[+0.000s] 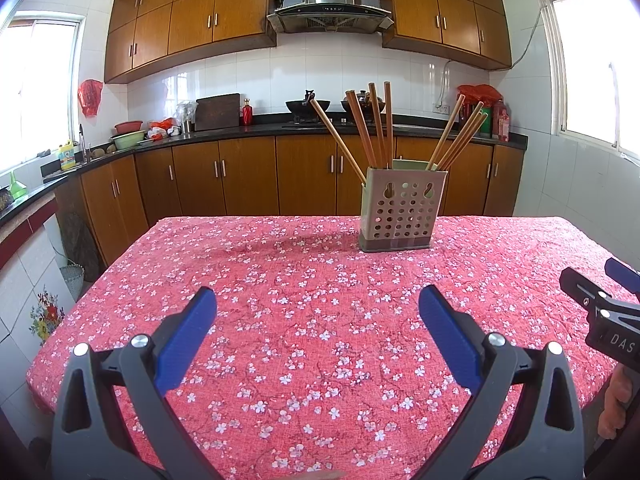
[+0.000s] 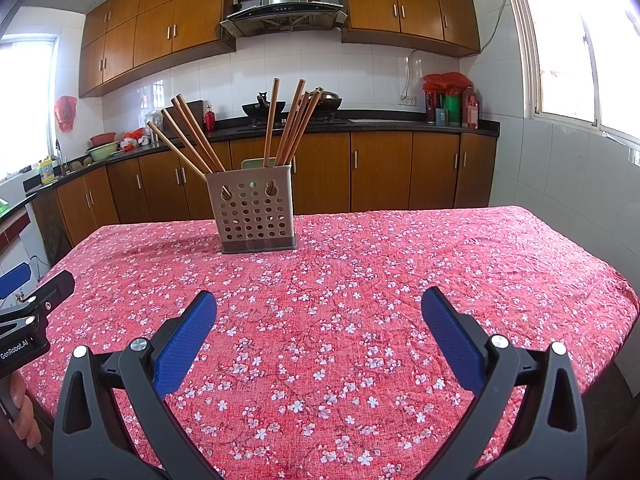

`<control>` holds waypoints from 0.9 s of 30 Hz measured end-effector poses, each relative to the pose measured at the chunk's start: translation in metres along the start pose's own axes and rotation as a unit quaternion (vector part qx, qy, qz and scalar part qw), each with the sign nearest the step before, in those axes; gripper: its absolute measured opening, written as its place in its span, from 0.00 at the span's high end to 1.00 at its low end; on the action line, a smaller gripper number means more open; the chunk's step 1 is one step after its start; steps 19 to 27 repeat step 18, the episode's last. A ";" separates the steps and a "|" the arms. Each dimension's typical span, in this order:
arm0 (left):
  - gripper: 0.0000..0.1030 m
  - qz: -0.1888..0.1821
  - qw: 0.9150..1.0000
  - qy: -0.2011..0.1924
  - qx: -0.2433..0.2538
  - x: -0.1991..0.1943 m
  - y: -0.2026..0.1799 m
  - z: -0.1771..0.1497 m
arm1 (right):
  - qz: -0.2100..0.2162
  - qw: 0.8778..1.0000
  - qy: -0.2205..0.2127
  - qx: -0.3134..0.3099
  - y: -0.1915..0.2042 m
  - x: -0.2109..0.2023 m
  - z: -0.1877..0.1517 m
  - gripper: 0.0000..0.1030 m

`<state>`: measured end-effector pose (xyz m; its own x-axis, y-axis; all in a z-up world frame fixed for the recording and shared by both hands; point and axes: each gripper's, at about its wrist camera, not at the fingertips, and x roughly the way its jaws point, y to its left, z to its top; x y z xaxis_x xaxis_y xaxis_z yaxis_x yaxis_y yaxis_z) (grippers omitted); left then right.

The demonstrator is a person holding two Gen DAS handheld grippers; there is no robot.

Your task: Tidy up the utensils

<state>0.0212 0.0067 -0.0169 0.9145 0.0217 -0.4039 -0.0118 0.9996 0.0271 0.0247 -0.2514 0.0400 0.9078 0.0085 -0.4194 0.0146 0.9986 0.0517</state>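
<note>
A perforated beige utensil holder [image 1: 402, 211] stands upright on the far half of the table, and it also shows in the right wrist view [image 2: 256, 212]. Several wooden chopsticks [image 1: 370, 128] stick out of it, fanned left and right; they also show in the right wrist view [image 2: 288, 124]. My left gripper [image 1: 318, 304] is open and empty, above the tablecloth well short of the holder. My right gripper [image 2: 319, 306] is open and empty too, to the right of the left one. Each gripper shows at the edge of the other's view.
The table wears a red floral cloth [image 1: 280, 280] with its edges near on the left and right. Behind it run wooden cabinets and a black counter [image 1: 240, 130] with bowls, bottles and woks. Windows stand on both sides.
</note>
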 end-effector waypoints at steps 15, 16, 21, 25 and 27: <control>0.04 0.001 1.000 0.002 -0.005 0.002 0.003 -0.003 | 0.000 1.000 0.000 0.000 0.000 0.000 0.000 0.02; 0.04 0.001 1.000 0.003 -0.006 0.002 0.003 -0.003 | 0.000 1.000 0.000 0.000 0.000 0.000 0.000 0.02; 0.04 0.000 1.000 0.003 -0.006 0.002 0.004 -0.003 | 0.000 1.000 0.000 0.000 -0.001 0.000 0.000 0.02; 0.04 0.000 1.000 0.003 -0.006 0.002 0.004 -0.003 | 0.000 1.000 0.000 0.000 -0.001 0.000 0.000 0.02; 0.04 0.000 1.000 0.003 -0.006 0.002 0.004 -0.003 | 0.000 1.000 0.000 0.000 -0.001 0.000 0.000 0.02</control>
